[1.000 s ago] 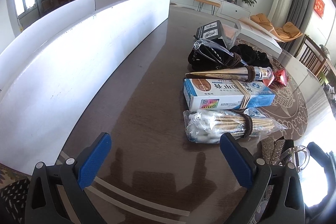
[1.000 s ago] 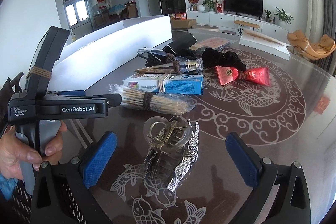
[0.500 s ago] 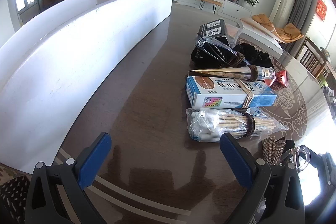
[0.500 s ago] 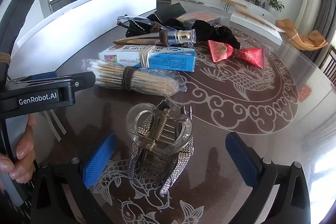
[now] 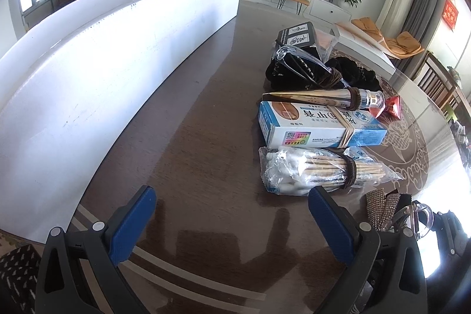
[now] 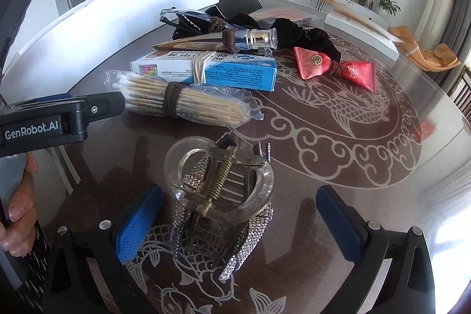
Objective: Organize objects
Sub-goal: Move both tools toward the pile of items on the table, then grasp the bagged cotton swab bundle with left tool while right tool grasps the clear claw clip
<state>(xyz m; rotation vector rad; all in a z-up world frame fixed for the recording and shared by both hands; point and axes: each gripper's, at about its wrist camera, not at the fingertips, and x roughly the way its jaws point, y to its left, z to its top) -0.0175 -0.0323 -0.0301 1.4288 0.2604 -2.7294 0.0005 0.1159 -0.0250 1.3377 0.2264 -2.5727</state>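
Left wrist view: the left tongs (image 5: 231, 221) gape wide and empty over bare tabletop (image 5: 188, 137), near the cotton swab bundle (image 5: 318, 171).

Right wrist view: the right tongs (image 6: 238, 221) stand wide apart, gripping nothing, flanking the rhinestone hair claw (image 6: 219, 196) on the tabletop.

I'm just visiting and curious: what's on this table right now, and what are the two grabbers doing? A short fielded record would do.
surface: glass-topped table
nearest item: hair claw clip, between the open fingers of the right gripper, not gripped
row behind: cotton swab bundle, blue box, red tube
left gripper: open, empty, over bare table
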